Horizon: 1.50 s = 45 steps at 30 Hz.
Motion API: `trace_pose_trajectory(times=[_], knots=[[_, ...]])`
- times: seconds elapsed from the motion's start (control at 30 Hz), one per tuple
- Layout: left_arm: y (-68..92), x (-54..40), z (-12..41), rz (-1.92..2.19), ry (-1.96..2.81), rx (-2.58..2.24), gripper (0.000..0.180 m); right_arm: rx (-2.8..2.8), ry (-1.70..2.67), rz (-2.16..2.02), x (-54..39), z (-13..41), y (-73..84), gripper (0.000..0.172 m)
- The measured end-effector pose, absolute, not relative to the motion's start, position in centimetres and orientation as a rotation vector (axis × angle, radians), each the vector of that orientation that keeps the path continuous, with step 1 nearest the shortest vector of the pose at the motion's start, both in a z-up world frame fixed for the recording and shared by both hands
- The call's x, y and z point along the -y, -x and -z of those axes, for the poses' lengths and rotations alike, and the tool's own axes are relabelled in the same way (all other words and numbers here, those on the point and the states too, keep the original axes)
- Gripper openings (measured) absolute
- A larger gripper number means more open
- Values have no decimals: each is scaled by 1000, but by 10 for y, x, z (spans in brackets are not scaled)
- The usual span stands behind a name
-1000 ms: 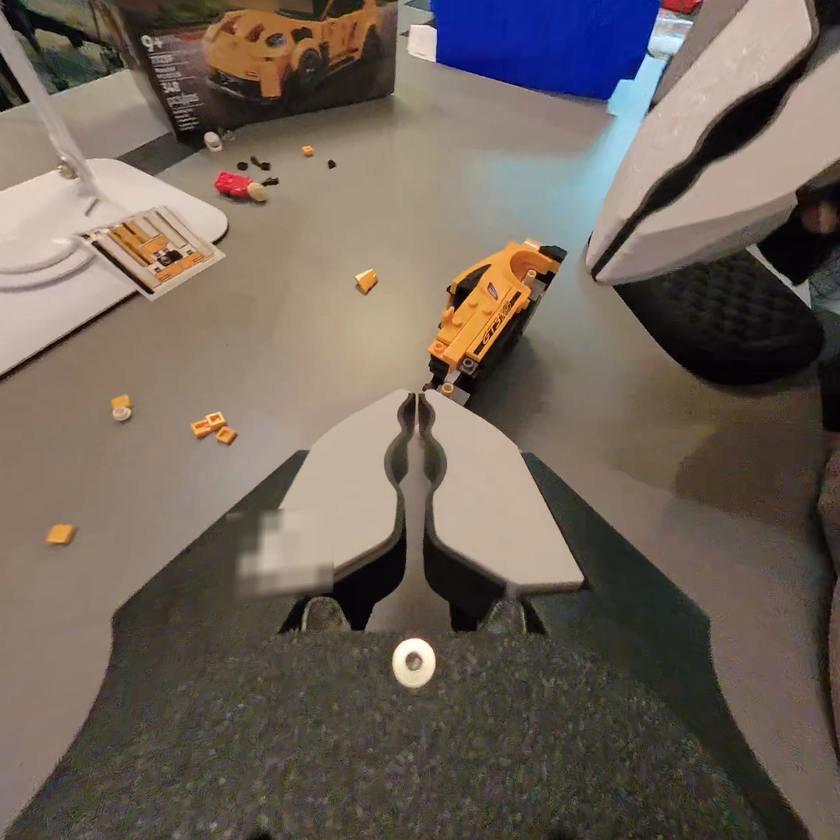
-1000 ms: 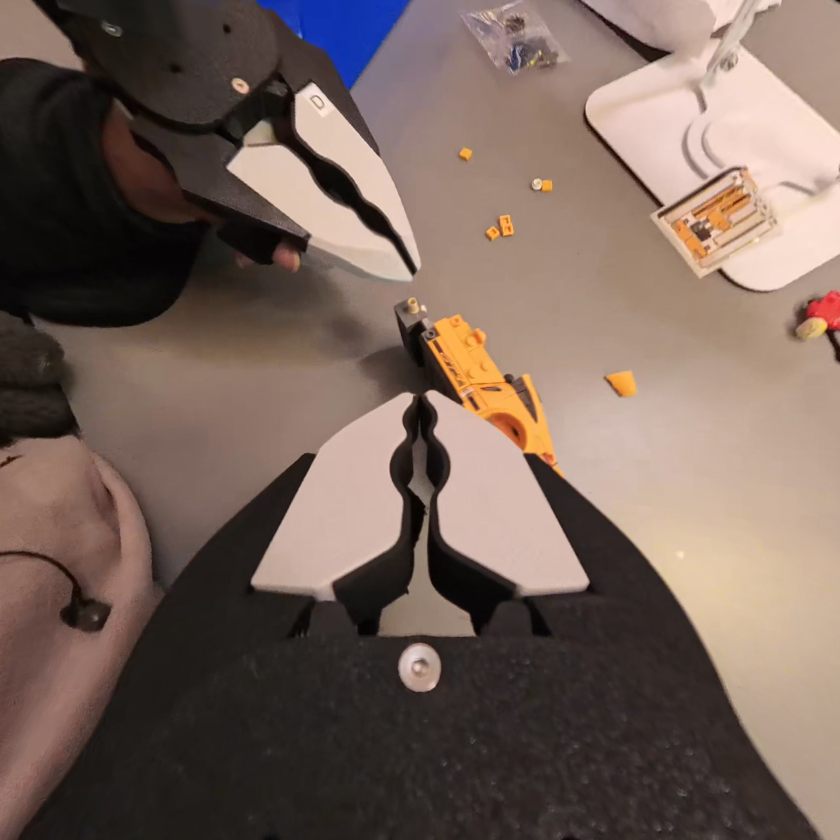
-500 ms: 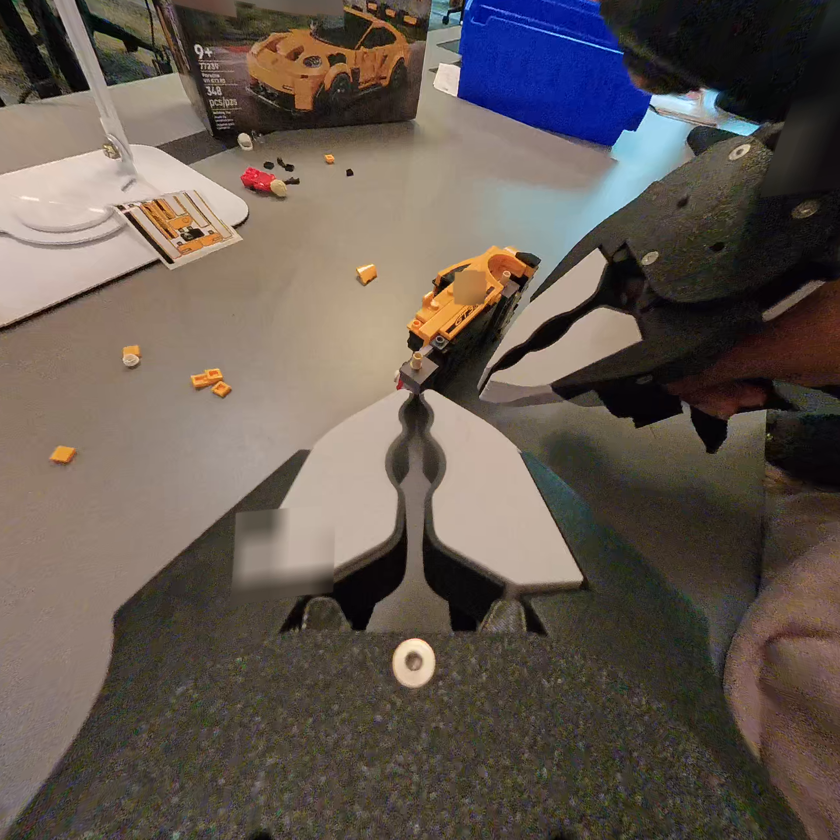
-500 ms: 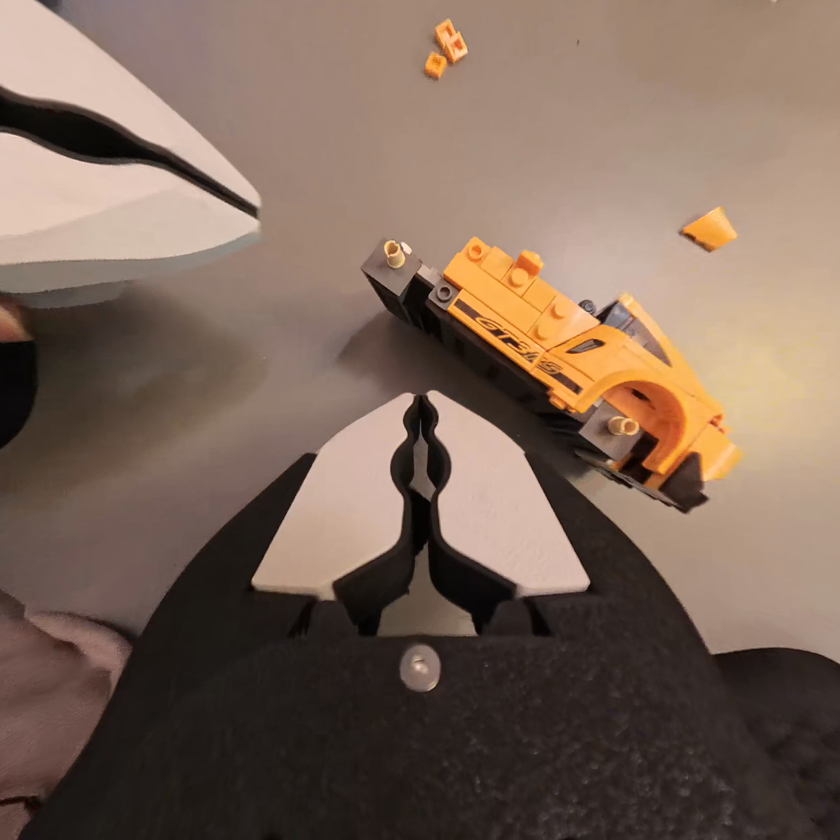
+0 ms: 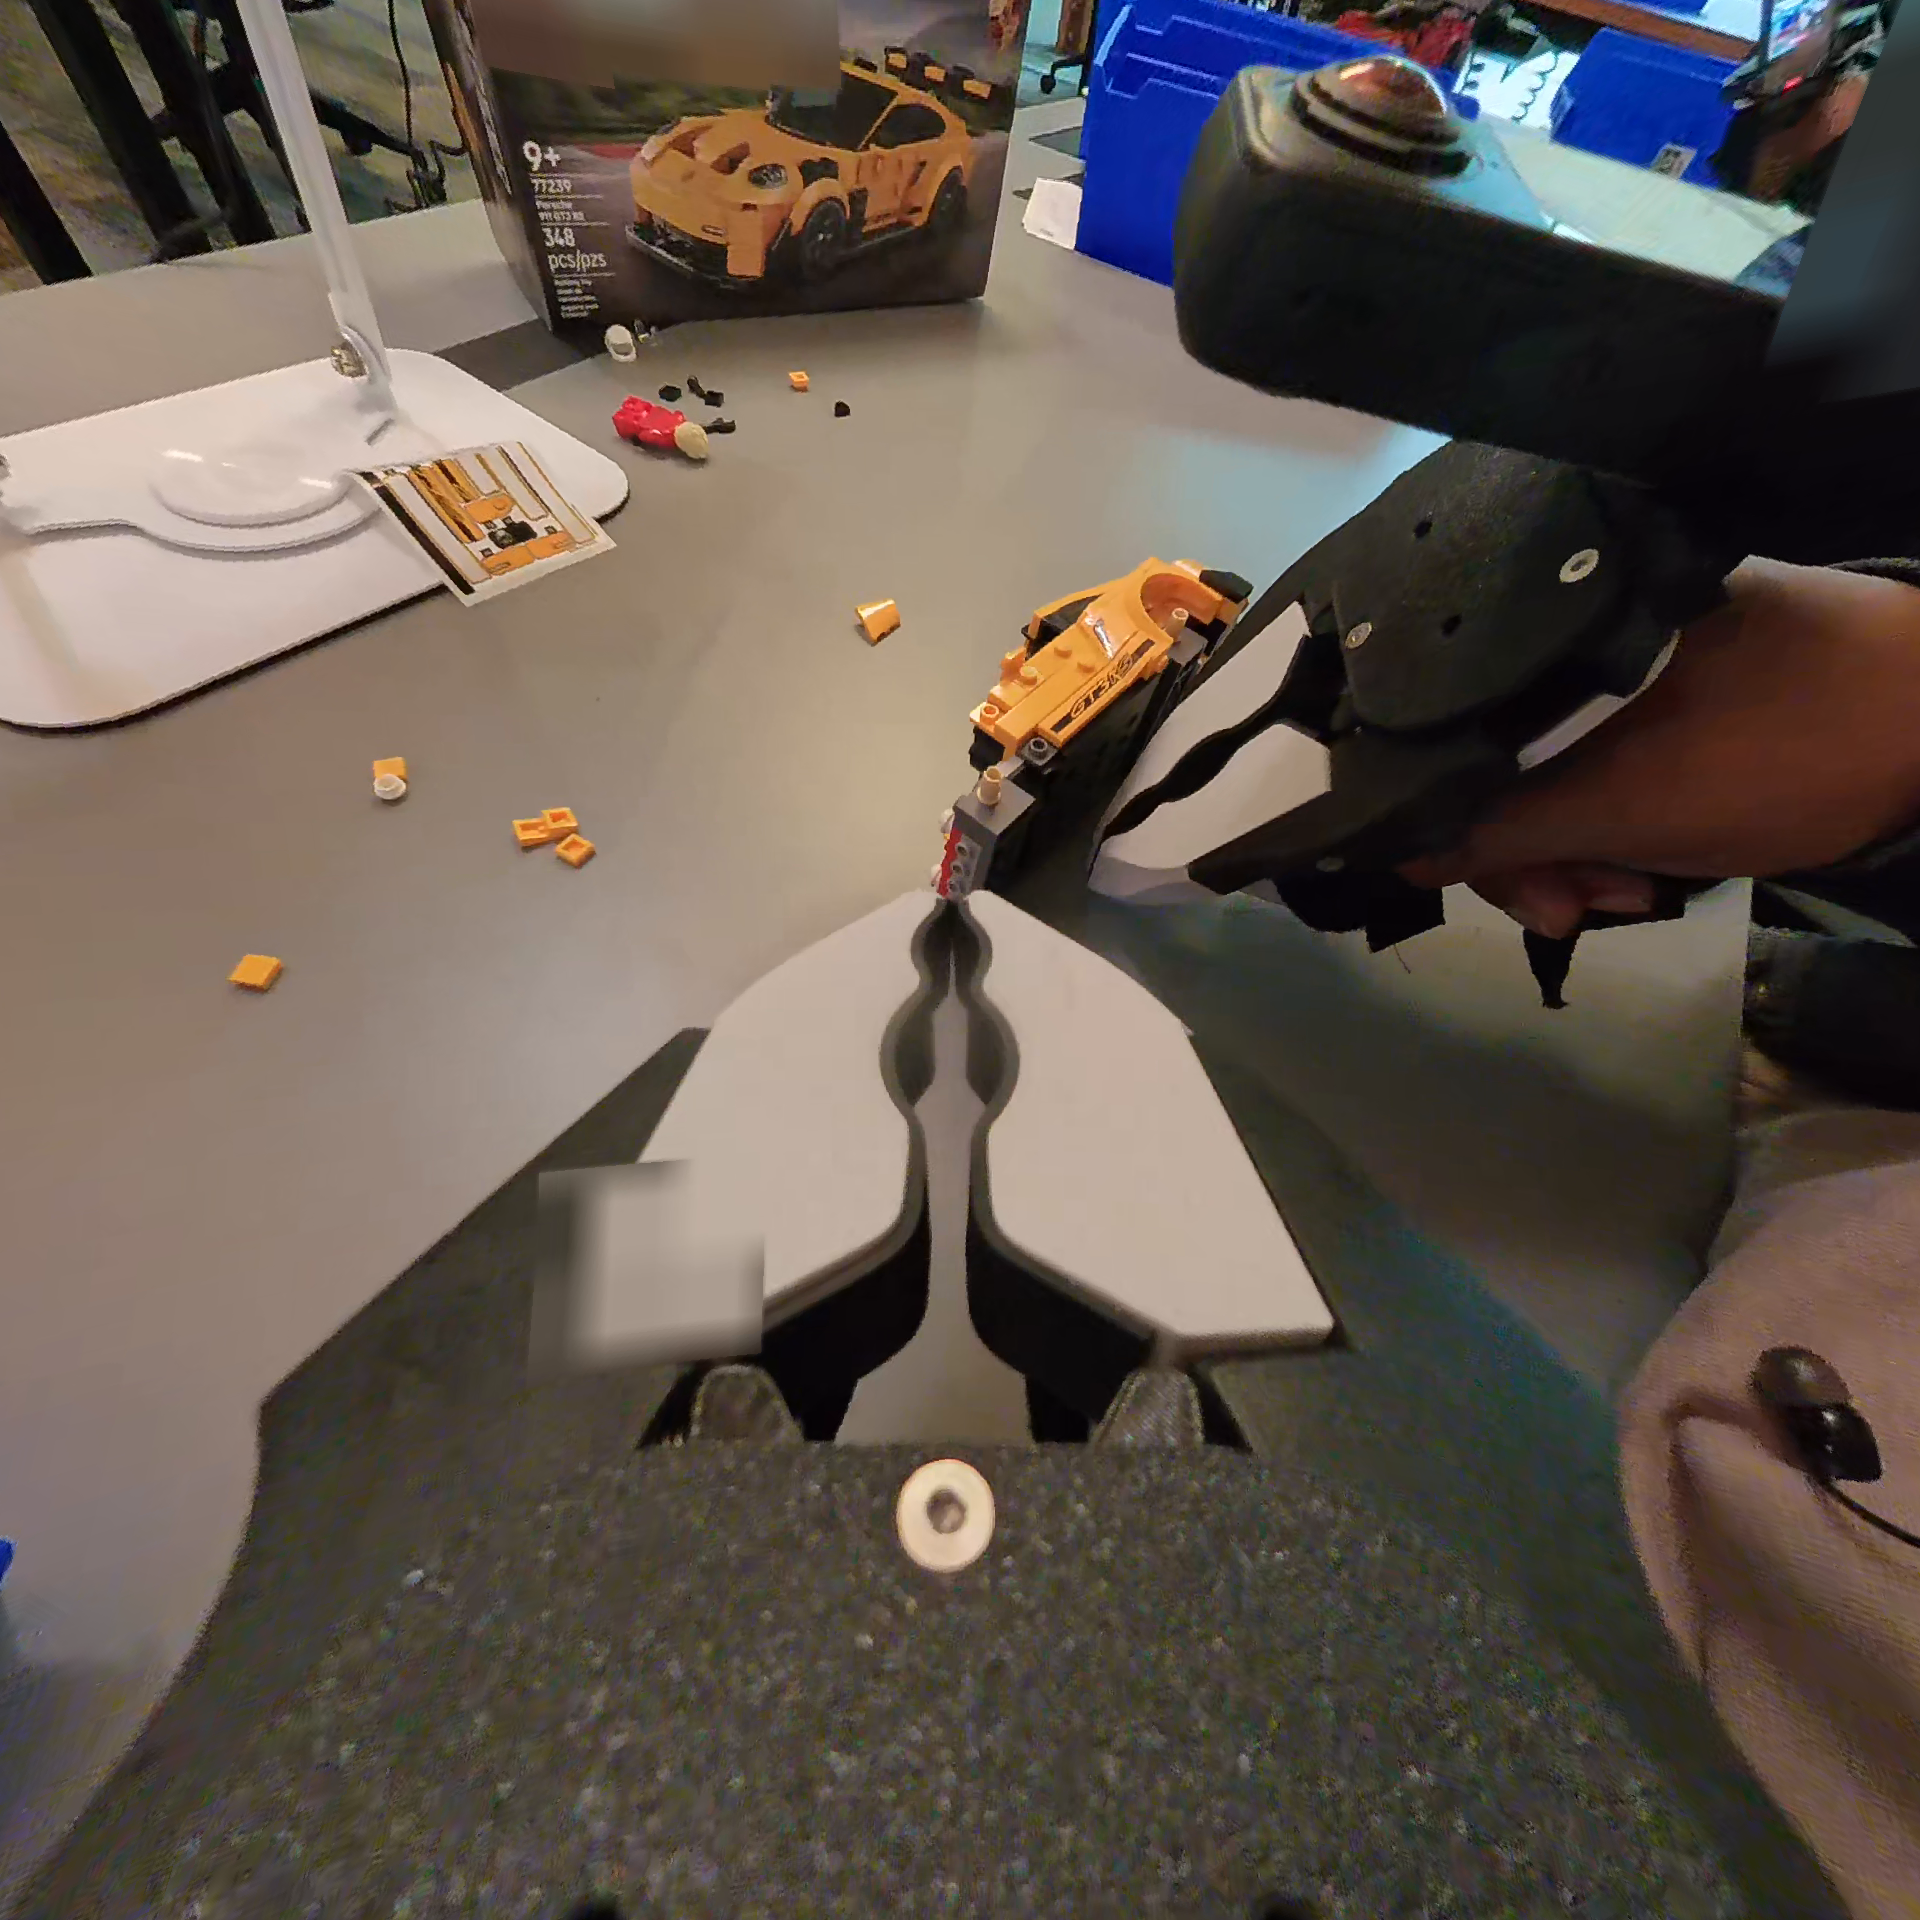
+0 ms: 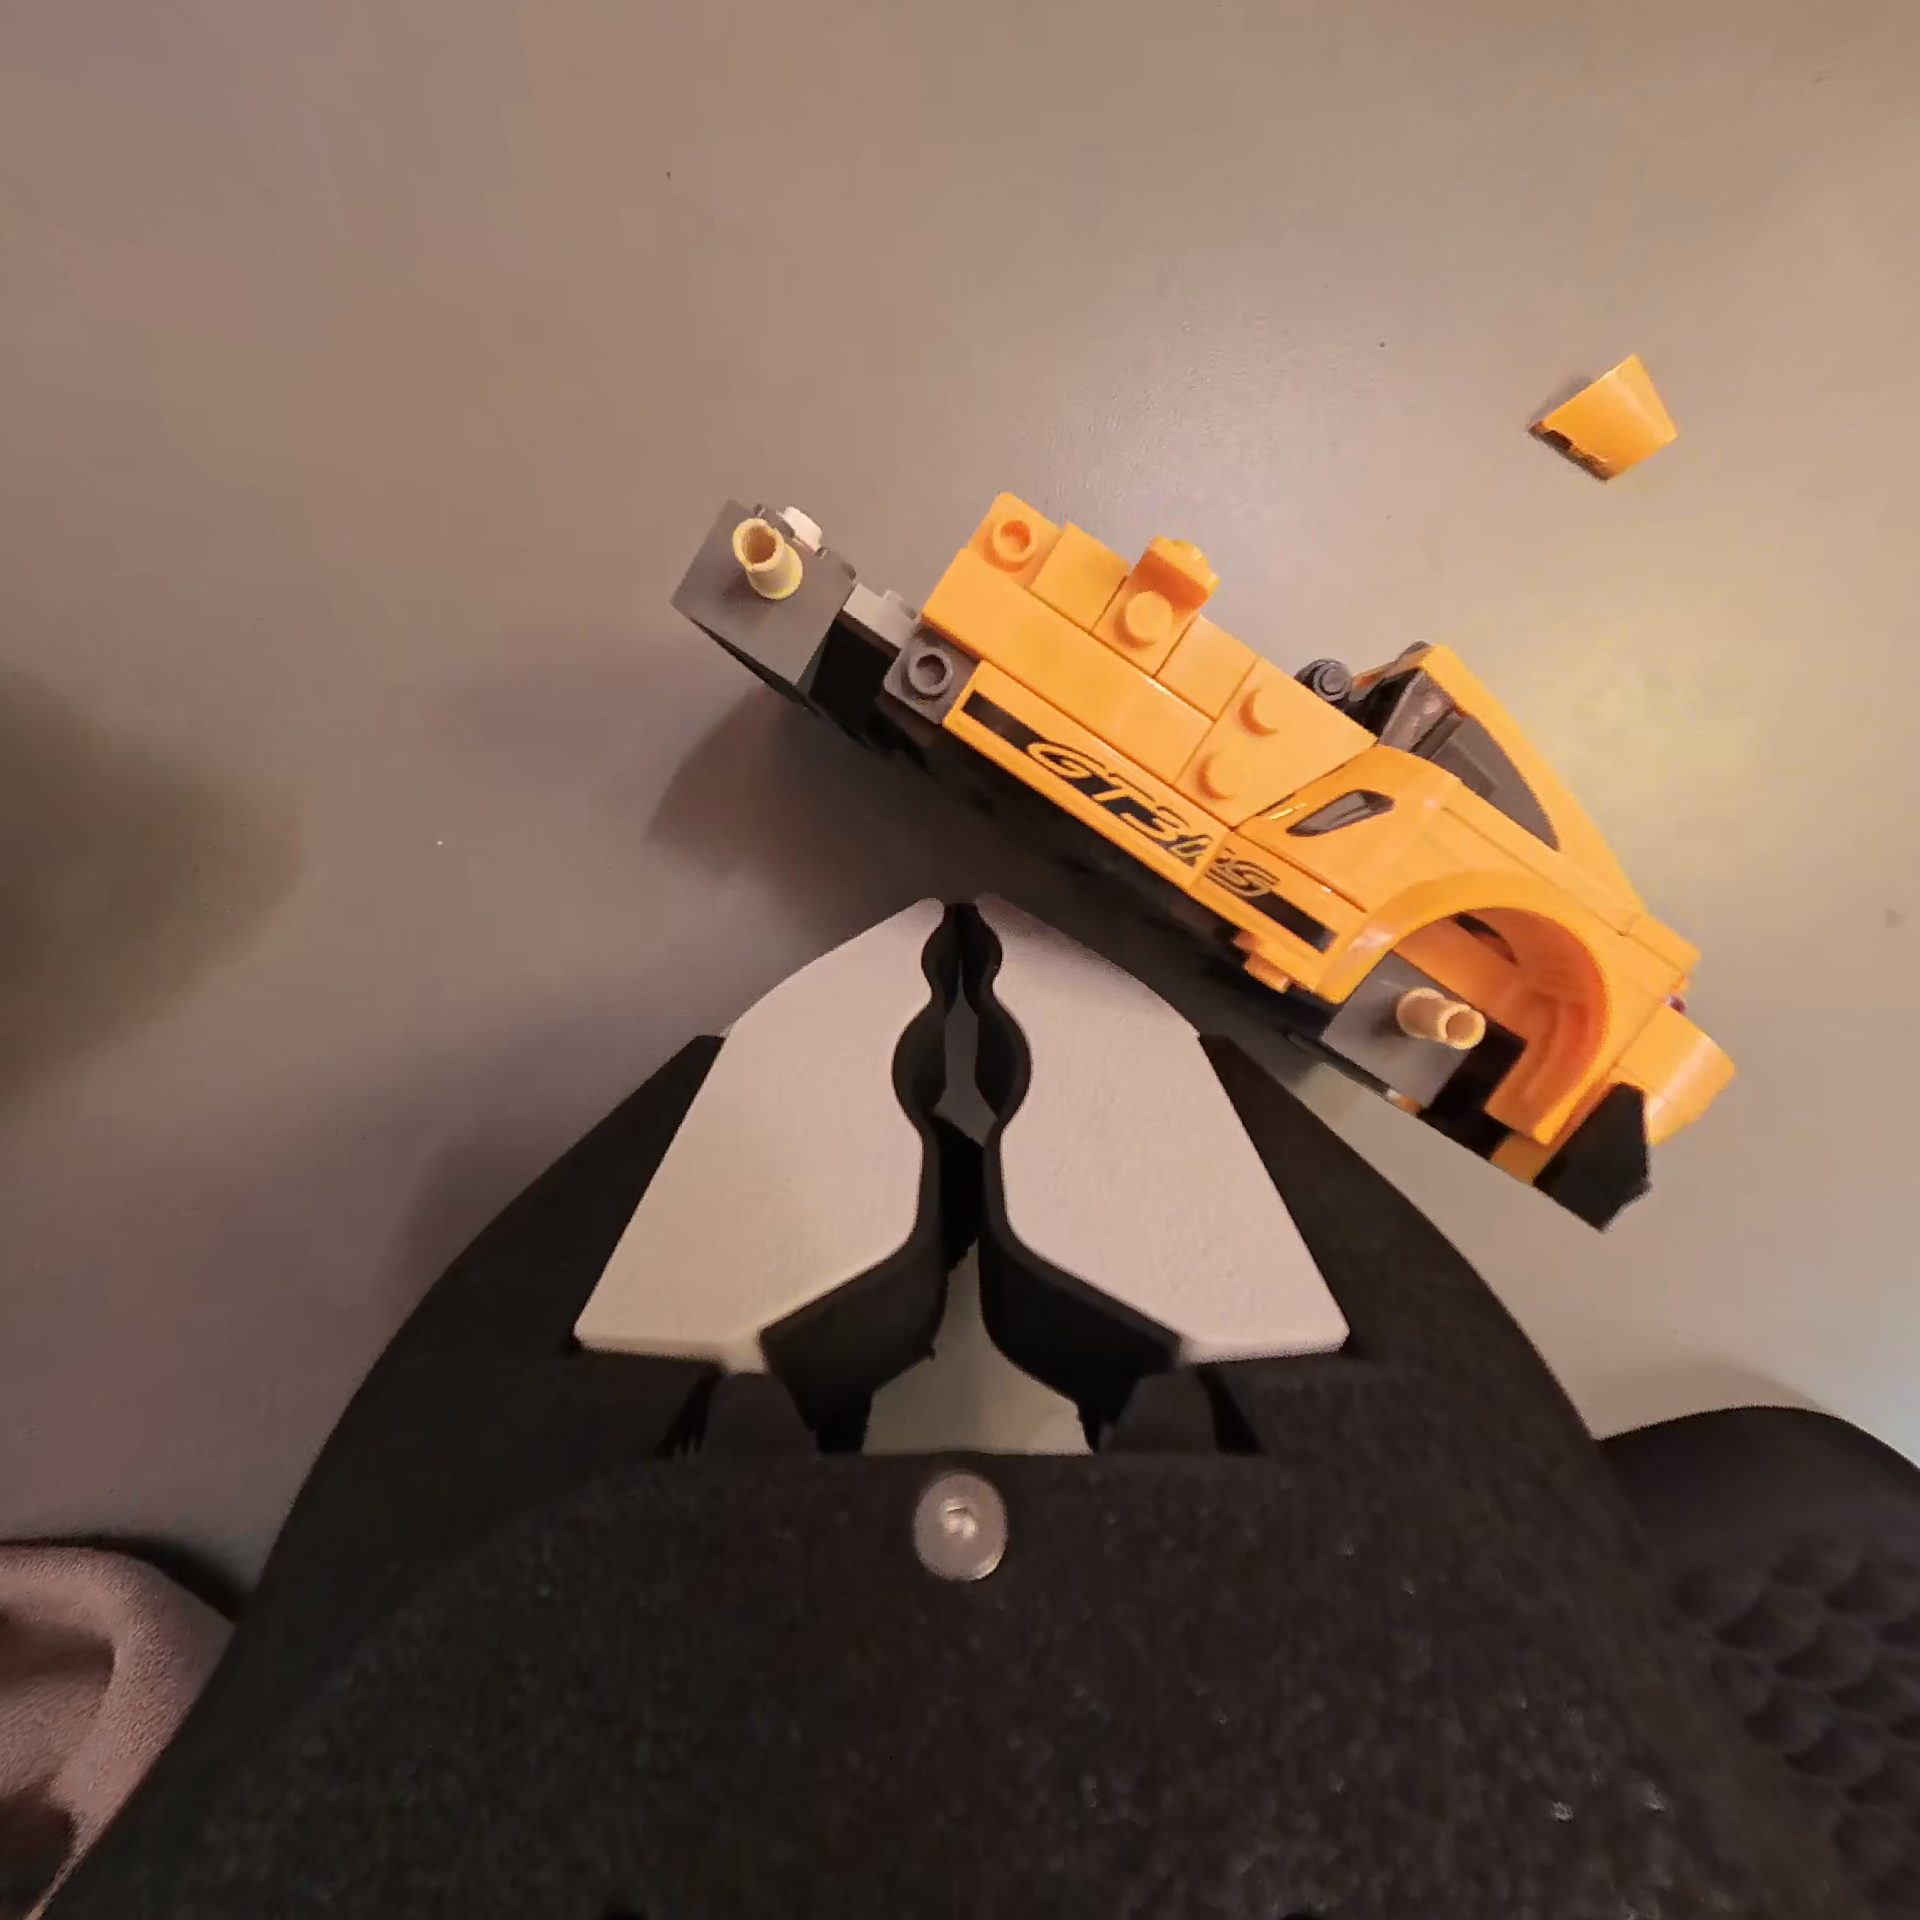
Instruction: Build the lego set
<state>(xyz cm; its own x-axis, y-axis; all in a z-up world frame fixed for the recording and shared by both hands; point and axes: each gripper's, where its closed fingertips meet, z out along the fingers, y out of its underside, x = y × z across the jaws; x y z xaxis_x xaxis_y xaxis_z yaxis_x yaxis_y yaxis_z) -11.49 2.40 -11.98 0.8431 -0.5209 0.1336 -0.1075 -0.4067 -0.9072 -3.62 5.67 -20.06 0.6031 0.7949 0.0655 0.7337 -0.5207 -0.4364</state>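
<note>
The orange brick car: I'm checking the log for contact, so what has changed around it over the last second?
The right gripper swung down from above to the orange brick car's underside. The left gripper closed in on its grey end. The car now looks propped on its side. Both stayed shut, holding nothing; the loose orange pieces stayed put.

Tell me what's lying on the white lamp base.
A striped orange, black and white sheet lies on the white lamp base, at its right edge and overhanging it slightly. The lamp's stem rises from the base. What's under the sheet is covered.
</note>
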Motion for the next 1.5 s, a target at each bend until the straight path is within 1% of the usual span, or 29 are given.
trace_pose_trajectory(times=[1.3, 1.4, 1.5], knots=[[109, -23, 127, 516, 1979, -484, 0, 1179, 2371, -175, -63, 202, 37, 0], [110, -23, 127, 514, 1977, -482, 0, 1167, 2322, -209, -61, 184, 42, 0], [110, -23, 128, 516, 1982, -481, 0, 1142, 2241, -219, -69, 150, 45, 0]])
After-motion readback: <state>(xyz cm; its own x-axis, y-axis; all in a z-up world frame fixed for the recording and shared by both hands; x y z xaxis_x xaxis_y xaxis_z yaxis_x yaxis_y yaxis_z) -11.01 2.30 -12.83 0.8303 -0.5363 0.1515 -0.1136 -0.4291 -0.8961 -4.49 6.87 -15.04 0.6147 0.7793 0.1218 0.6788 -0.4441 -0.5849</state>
